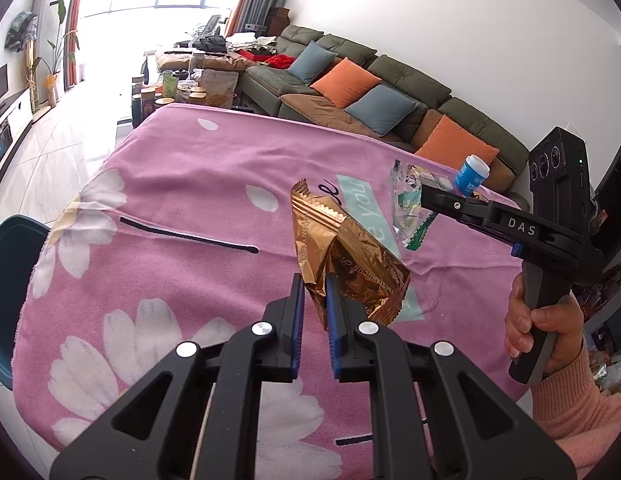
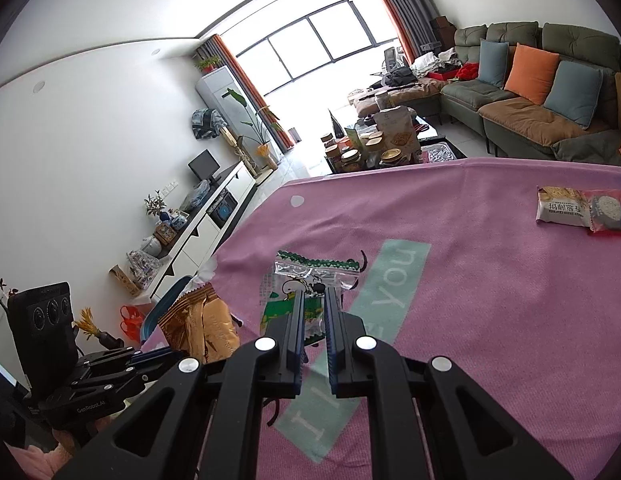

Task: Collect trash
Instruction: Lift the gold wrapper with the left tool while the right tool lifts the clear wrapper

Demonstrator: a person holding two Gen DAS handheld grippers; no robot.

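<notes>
Pink fleece blanket [image 1: 182, 184], soft and printed with big white daisies and a pale teal strip of lettering, covers a table from edge to edge. At the far left, the rounded rim of a dark teal bin [image 1: 10, 264] shows just past the blanket's edge. Moving right, the left gripper [image 1: 315, 300] has its black jaws closed on a crinkled gold foil wrapper [image 1: 342, 256], held up off the cloth; the wrapper has zigzag-cut ends and sharp creases. Further right, the right gripper [image 2: 313, 312] has its jaws pinched on a clear plastic wrapper [image 2: 302, 284], thin and glossy, with a green sawtooth edge and a cartoon print; it too hangs above the blanket. A hand [image 1: 538, 332] in a fuzzy peach sleeve grips that tool's handle. Behind the clear wrapper a small blue cylinder-shaped bottle [image 1: 472, 176] with a white cap leans at a tilt. Toward the far right of the table, two flat snack packets [image 2: 582, 210] lie on the cloth, one cream, one red, overlapping. Beyond the table stands a long olive sofa [image 1: 390, 80] with orange and grey-blue cushions.
</notes>
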